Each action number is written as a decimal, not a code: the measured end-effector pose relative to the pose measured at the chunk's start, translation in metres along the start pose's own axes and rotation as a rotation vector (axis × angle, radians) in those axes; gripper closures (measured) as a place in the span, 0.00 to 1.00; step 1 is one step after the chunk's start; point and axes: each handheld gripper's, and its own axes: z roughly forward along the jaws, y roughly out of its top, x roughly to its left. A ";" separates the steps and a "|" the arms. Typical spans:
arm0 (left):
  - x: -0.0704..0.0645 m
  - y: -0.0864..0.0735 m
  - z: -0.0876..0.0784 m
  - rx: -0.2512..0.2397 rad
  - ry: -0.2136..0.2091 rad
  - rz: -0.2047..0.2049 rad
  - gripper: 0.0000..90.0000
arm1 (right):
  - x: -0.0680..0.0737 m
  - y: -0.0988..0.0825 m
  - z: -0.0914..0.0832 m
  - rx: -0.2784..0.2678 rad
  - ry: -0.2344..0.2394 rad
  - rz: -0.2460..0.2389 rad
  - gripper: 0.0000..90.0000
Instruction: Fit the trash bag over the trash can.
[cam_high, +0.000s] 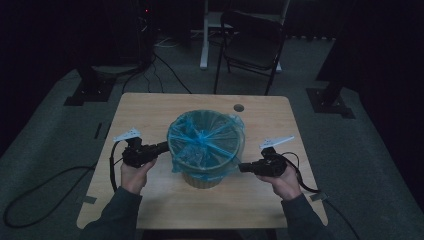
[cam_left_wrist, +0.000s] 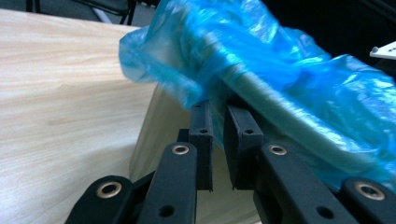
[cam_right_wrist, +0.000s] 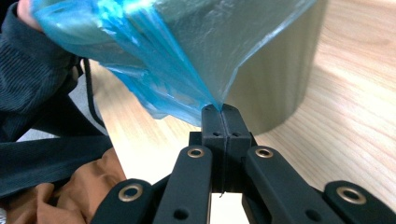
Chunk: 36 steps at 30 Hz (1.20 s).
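Centre frame in the high view: a light wooden table (cam_high: 150, 107), and on it a round beige waste bin (cam_high: 204, 179) lined with a translucent blue plastic bag (cam_high: 205, 140) folded over the rim. Just left of the bin, the left gripper (cam_high: 162, 147), jaws slightly apart and straddling the hanging hem of the bag (cam_left_wrist: 224, 56) under the rim, not yet pinched. Just right of it, the right gripper (cam_high: 243, 167), jaws pressed together on a corner of the blue film (cam_right_wrist: 187, 60), drawn taut down to the tips in the right gripper view. At the lower left of that view, a dark sleeve (cam_right_wrist: 32, 74). Step in hand, by the look of it: taking hold of the liner's overhang on both sides. Next move likely calls for closing the left jaws on the film, then working both edges evenly, without tearing the thin plastic or tipping the bin.
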 end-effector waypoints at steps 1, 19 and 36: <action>0.000 0.000 0.000 0.000 -0.001 -0.002 0.91 | -0.002 -0.001 -0.001 -0.007 0.001 0.007 1.00; 0.002 0.002 0.001 -0.011 0.000 0.003 0.91 | -0.024 0.044 -0.034 -0.233 -0.017 0.017 0.55; 0.002 0.002 0.001 -0.011 0.006 0.015 0.93 | -0.041 0.055 -0.017 -0.203 0.029 0.029 1.00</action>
